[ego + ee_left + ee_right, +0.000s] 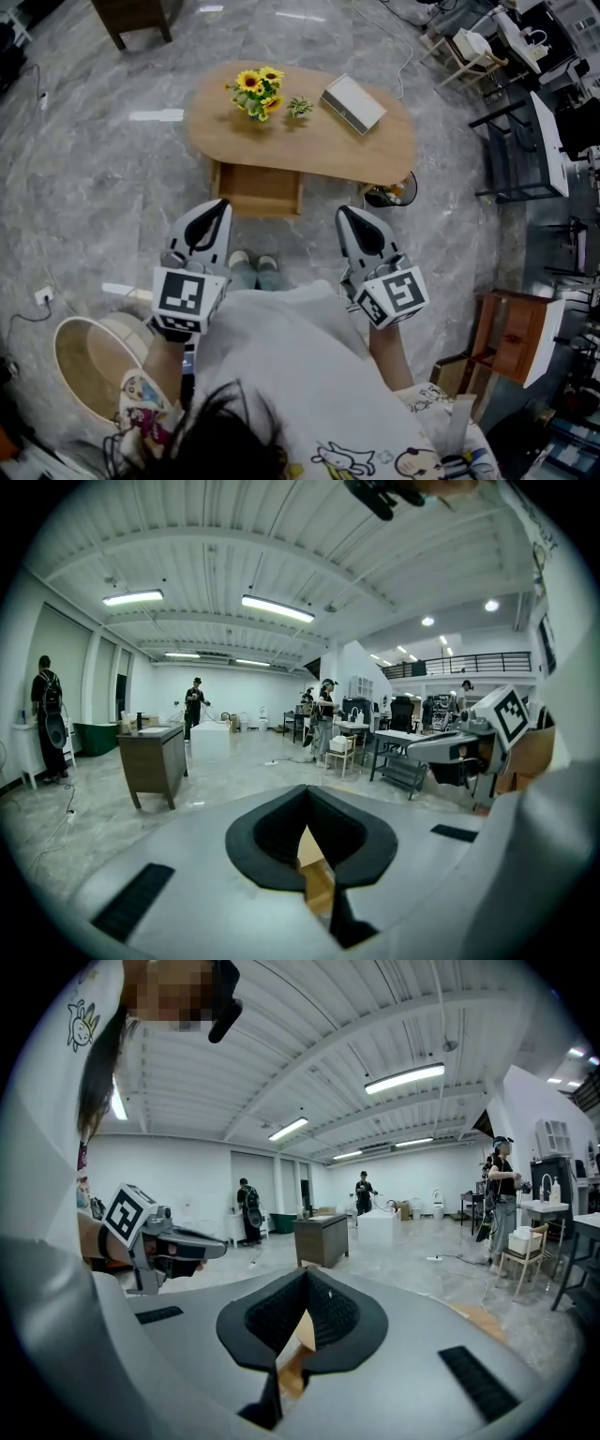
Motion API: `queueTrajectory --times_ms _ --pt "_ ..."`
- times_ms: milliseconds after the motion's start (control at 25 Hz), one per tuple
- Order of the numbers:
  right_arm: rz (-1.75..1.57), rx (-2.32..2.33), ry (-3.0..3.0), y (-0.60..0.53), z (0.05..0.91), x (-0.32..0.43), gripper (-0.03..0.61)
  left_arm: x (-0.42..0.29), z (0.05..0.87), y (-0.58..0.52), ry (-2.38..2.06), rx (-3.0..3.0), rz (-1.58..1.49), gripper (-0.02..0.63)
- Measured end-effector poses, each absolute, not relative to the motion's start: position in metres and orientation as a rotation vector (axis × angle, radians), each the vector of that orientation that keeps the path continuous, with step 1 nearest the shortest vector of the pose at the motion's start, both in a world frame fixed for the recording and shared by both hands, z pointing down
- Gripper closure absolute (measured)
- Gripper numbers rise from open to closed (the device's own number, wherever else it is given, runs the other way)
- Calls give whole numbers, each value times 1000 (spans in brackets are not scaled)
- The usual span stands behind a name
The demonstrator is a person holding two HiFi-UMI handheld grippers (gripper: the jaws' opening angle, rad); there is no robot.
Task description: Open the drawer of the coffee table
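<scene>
The oval wooden coffee table [309, 141] stands ahead of me in the head view. It bears a bunch of sunflowers [258, 91], a small green plant [299, 106] and a white box [352, 103]. Its wooden drawer [258, 190] juts out from under the near edge. My left gripper [222, 206] hangs shut and empty just short of the drawer's left corner. My right gripper [344, 214] is also shut and empty, off to the drawer's right. In each gripper view the black pads meet, with wood showing through the slit: left gripper [305, 832], right gripper [302, 1307].
A round pale basket [89, 361] sits at the lower left, a wooden cabinet [511, 333] at the right, black shelving [516, 150] further back. A dark bowl-like thing [389, 194] lies by the table's right end. A dark cabinet [155, 761] and several people stand far off.
</scene>
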State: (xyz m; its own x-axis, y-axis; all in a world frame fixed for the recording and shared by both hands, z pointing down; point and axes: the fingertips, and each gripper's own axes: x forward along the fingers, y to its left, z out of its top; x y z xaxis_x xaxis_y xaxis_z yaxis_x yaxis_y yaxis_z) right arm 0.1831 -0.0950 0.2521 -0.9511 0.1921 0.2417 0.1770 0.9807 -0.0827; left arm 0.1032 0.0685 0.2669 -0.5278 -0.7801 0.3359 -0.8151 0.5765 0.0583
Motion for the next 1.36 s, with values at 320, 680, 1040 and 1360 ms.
queueTrajectory --times_ms 320,680,1040,1360 --pt "87 -288 -2866 -93 252 181 580 100 269 70 -2482 1312 164 609" --pt "96 -284 -2880 -86 253 177 581 95 268 75 -2479 1319 201 609" --pt "85 -259 -2901 -88 251 186 581 98 263 62 -2480 1367 226 609" --pt "81 -237 -2904 -90 250 193 581 100 262 58 -2461 1390 258 609"
